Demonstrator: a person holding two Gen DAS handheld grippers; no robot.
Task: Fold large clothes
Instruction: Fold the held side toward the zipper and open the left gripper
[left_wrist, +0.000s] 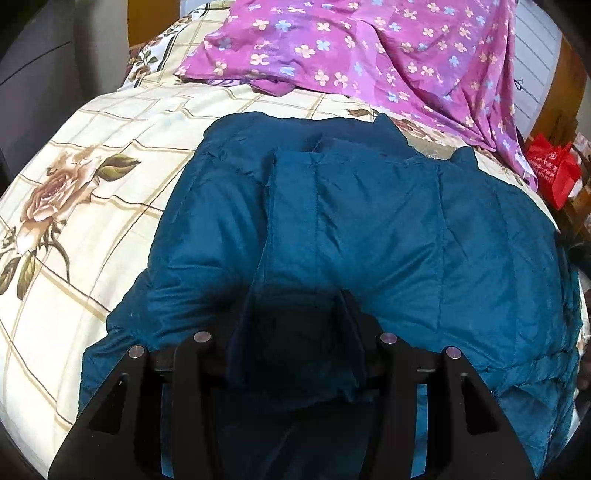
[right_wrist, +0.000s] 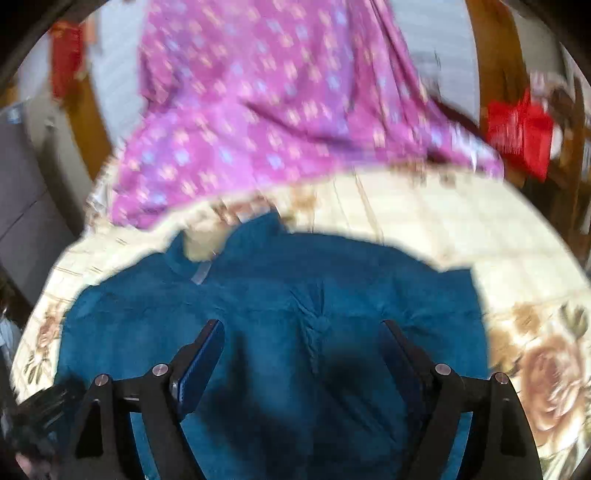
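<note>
Lying across the bed is a big teal padded jacket (left_wrist: 369, 229), spread over a cream bedsheet (left_wrist: 92, 221) w/ tan grid lines & rose prints. Going left to right in the left wrist view: dark furniture at far left edge, then sheet w/ a large rose print, then jacket filling the middle & lower right, w/ a flap of it folded over so a straight stitched edge runs up the centre. Behind the jacket, a purple floral cloth (left_wrist: 369, 55) drapes down from the top & rests on the sheet, apart from the jacket. A red bag (left_wrist: 554, 170) sits at far right, off the bed, by wooden furniture.

Left gripper (left_wrist: 295, 332) is low over the near edge of the jacket, jaws at a medium gap; dark teal fabric fills the space between the fingers & drapes over them, but whether it's pinched can't be told.

Right wrist view is motion-blurred. Left to right: grey cabinet at the edge, sheet border, then jacket (right_wrist: 277, 295) across the centre w/ a puckered seam in the middle, then sheet (right_wrist: 517, 295) w/ rose print at right. Purple cloth (right_wrist: 258, 110) hangs above, red bag (right_wrist: 517, 129) upper right.

Right gripper (right_wrist: 303, 354) hangs over the jacket w/ jaws spread wide, blue pads (right_wrist: 199, 362) facing inward, nothing between them.
</note>
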